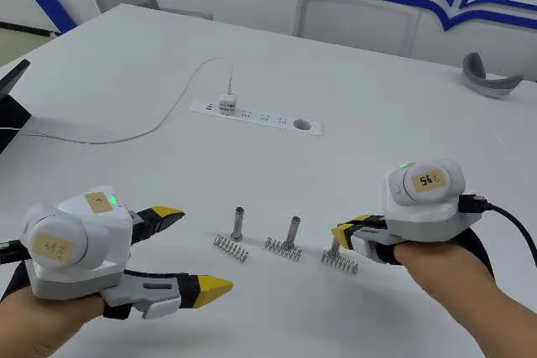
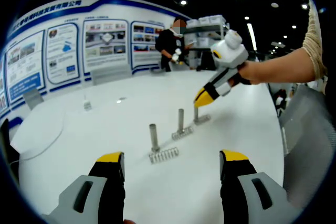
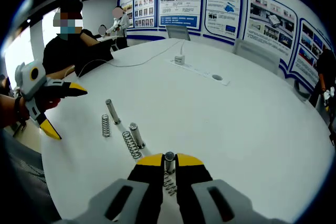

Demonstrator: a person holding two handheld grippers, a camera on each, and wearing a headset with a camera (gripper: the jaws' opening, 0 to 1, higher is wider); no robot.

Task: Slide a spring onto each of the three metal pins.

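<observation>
At the left, the left gripper [image 1: 189,251] hovers low over the white table [image 1: 377,81] with its jaws spread wide and nothing between them. It sits well apart from the parts, which suggests it is waiting to pick up a spring rather than working yet. Its own view looks straight down the row, so it seems lined up for the nearest piece. Next along, the left pin [image 1: 238,222] stands upright and bare, and the left spring [image 1: 230,248] lies flat on the table just in front of its base. That pairing looks deliberate, each spring set beside the pin it belongs to. The middle pin [image 1: 293,230] is also upright and bare, with the middle spring [image 1: 283,249] lying at its foot, touching it or nearly so. Farther right, the right gripper [image 1: 341,236] has its yellow tips drawn together around the top of the right pin [image 3: 169,157]. This reads as a grip to steady or lift that pin so a spring can be fed on. The right spring [image 1: 339,262] lies on the table directly beneath those jaws, beside the pin's base. No pin carries a spring, so the task appears to be at its very start. Beyond the row, a power strip [image 1: 252,115] lies well clear of the work.
</observation>
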